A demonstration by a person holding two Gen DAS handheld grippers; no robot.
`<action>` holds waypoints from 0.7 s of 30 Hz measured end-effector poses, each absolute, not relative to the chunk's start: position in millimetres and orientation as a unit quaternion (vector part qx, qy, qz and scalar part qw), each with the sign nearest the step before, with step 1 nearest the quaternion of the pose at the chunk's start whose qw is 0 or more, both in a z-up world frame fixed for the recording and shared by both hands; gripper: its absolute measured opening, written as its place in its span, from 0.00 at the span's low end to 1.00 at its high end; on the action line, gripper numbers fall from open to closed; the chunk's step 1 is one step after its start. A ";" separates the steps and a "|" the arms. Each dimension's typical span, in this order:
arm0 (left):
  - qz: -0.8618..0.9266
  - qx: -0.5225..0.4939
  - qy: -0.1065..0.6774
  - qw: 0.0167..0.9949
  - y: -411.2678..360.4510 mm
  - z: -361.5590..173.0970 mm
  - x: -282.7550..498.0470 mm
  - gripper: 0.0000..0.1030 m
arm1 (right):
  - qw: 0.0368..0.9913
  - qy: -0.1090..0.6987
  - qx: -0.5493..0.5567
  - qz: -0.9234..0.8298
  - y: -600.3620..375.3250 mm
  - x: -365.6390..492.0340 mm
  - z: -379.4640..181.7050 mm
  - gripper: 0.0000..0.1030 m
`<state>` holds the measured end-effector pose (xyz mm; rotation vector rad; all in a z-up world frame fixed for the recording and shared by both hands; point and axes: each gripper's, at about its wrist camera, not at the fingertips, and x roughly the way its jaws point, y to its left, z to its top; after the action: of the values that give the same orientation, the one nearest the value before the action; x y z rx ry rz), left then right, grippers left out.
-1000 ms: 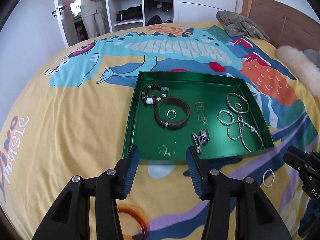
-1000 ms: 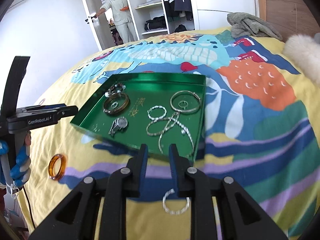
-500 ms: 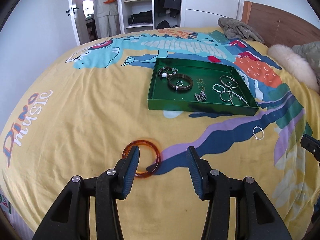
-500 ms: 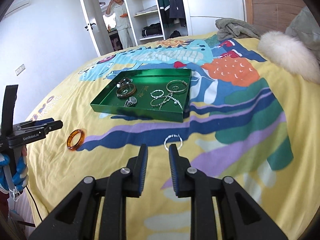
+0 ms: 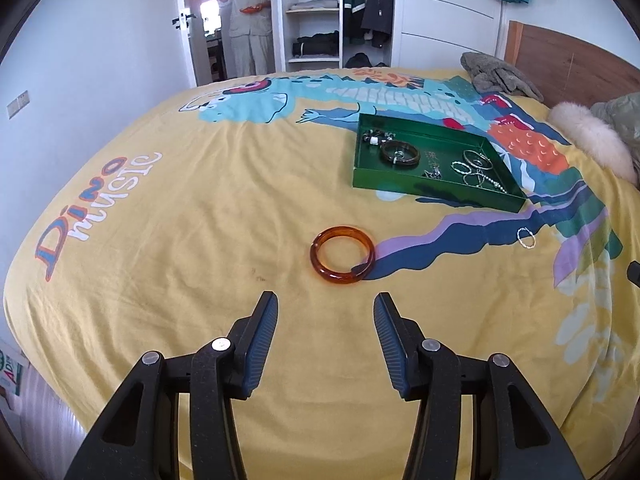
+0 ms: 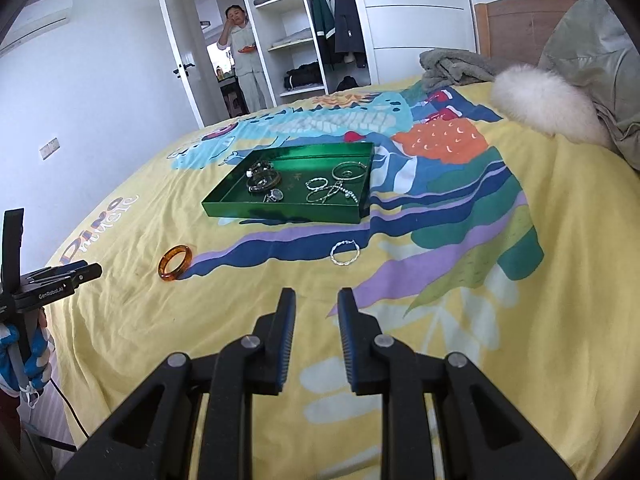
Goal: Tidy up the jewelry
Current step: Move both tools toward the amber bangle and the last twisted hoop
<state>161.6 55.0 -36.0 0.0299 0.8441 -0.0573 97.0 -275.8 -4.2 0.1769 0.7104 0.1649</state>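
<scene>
The left claw [image 5: 326, 308] hangs wide and empty over the bed [image 5: 180, 220], the amber bangle [image 5: 342, 255] lying just beyond at twelve o'clock. The right claw [image 6: 316, 304] stands narrow, empty (silver ring [image 6: 345, 253] ahead at twelve); green tray [image 6: 280, 211] farther back.

The yellow cartoon-dinosaur bedspread [image 5: 192, 240] carries the words "Dino music" on its left side, "Dino" in orange letters edged blue and "music" in white script beneath it; the same print shows partly at the left in the right wrist view. On the floor of the green rectangular metal tray [image 5: 436, 192] are pale gold characters, too small to read. The black left gripper [image 6: 86, 271] bears a white "GenRoboAI" mark on its body.
</scene>
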 end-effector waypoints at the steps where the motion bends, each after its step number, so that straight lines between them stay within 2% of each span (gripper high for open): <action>1: -0.025 0.014 0.410 0.912 58.9 -38.3 160.3 0.48 | 0.931 0.346 0.085 0.080 -276.1 95.8 -3.9 0.20; 21: -0.057 -0.001 0.453 0.890 63.2 -102.5 251.7 0.51 | 0.915 0.389 0.074 0.076 -282.6 164.1 -53.6 0.20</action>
<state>251.7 63.2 -102.5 -0.0012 0.9401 -0.1188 164.1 -282.6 -53.6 0.1518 0.8012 0.1564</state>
